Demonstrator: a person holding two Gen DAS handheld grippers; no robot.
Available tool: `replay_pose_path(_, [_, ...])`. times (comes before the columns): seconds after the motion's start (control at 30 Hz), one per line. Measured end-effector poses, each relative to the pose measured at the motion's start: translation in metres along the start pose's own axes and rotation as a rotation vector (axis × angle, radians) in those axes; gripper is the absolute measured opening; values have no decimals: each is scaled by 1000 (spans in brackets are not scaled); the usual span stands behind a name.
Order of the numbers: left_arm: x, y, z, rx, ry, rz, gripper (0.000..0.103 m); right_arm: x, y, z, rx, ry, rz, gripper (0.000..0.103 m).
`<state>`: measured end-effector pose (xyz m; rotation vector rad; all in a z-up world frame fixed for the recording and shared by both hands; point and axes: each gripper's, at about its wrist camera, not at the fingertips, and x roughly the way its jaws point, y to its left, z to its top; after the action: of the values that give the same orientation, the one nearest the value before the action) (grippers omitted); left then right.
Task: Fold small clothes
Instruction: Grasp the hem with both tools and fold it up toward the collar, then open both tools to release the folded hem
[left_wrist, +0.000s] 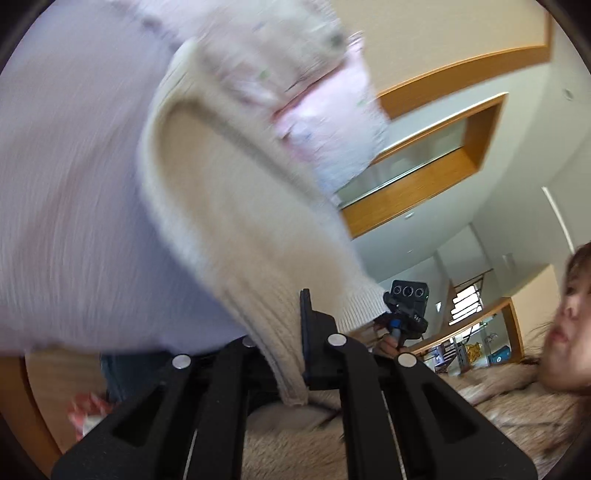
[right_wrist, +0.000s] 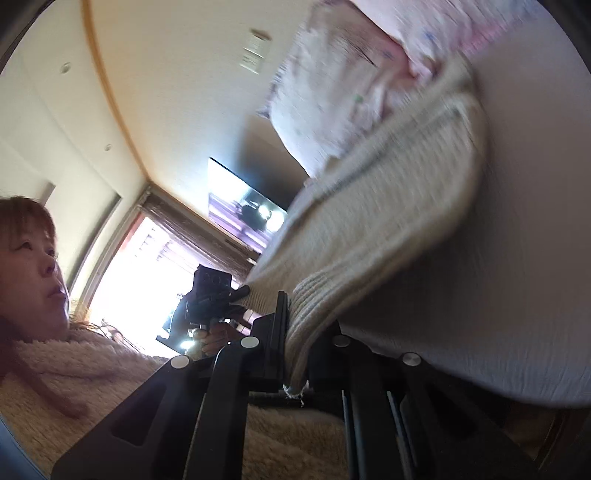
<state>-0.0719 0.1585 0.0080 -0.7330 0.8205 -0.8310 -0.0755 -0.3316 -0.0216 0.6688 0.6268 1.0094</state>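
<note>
A small cream ribbed knit garment (left_wrist: 229, 206) hangs stretched between both grippers, above a pale lavender cloth surface (left_wrist: 66, 184). My left gripper (left_wrist: 284, 332) is shut on its ribbed hem. My right gripper (right_wrist: 295, 332) is shut on the other ribbed edge of the same knit (right_wrist: 369, 221). Each gripper shows in the other's view: the right one in the left wrist view (left_wrist: 404, 314), the left one in the right wrist view (right_wrist: 212, 299). The views are tilted and blurred by motion.
A pile of pink and white patterned small clothes (left_wrist: 314, 92) lies beyond the knit, also in the right wrist view (right_wrist: 351, 92). The person (right_wrist: 33, 258) in a fluffy beige top is close behind. A wooden edge (left_wrist: 22, 406) shows low left.
</note>
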Motion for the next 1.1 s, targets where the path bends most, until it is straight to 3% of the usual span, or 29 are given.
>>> replay_pose_path(0.13, [3,-16,53,57,-75,20,6,11,12,58,-105,-72,-52,8])
replay_pose_path(0.27, [23,-6,124,29,-175,96,6,45,-3,132,-113,-160,-202,8])
replay_pose_path(0.47, [90,39,230,-75,-231,257,6,100,-71,212,52,-234,-429,8])
replay_pose_path(0.63, [138,70,269,-147,-218,361,6,131,-134,240,242,-280,-537,9])
replay_pose_path(0.77, [144,84,272,-190,-222,363,6,143,-148,241,262,-247,-630,10])
replay_pose_path(0.8, [142,86,272,-198,-221,362,7,145,-150,241,273,-233,-648,20])
replay_pose_path(0.83, [141,85,270,-206,-222,358,9,145,-150,241,282,-235,-648,41])
replay_pose_path(0.87, [138,85,269,-212,-224,355,19,141,-148,239,289,-264,-663,55])
replay_pose_path(0.9, [132,84,267,-213,-231,349,28,136,-145,238,286,-302,-692,84])
replay_pose_path(0.93, [126,81,265,-212,-246,358,50,131,-139,236,274,-348,-718,95])
replay_pose_path(0.97, [118,78,264,-209,-271,368,67,126,-134,233,250,-375,-708,95])
replay_pose_path(1.03, [100,70,261,-203,-336,373,74,124,-131,230,244,-351,-638,95])
replay_pose_path(1.1, [84,66,256,-203,-351,369,75,127,-136,225,269,-305,-562,97])
